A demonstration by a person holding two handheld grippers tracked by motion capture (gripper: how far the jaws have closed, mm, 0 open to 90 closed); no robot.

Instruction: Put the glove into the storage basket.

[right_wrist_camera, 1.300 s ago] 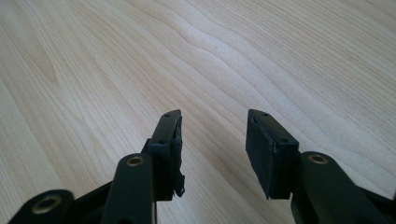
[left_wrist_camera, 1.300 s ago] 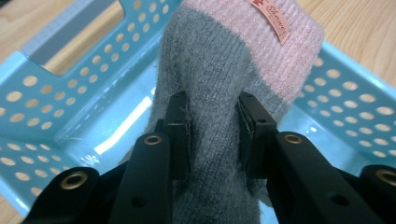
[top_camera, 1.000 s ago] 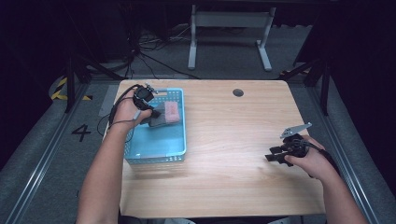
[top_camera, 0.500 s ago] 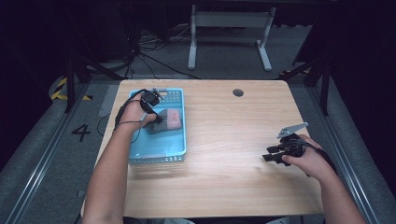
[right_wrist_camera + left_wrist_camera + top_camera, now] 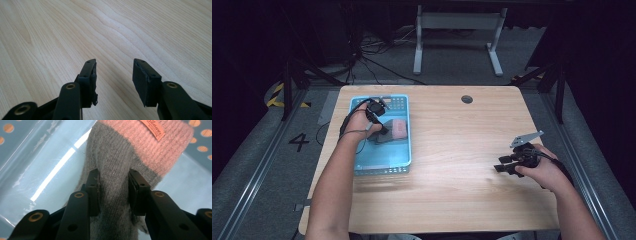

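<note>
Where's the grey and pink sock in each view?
High view: sock in the blue basket, upper left of the table, at the left claw.
Left gripper view: centre, grey part between the jaws.
Right gripper view: bare tabletop.
Shared landmark: the basket.

- We see the left gripper point(image 5: 381, 125) lower in the blue basket point(image 5: 404, 150) than a second ago, sunk from its upper part toward the middle.
- The grey-and-pink sock point(image 5: 117, 177) has come down with it and now lies on the basket floor.
- Its jaws have just been opening, with the sock between them.
</note>
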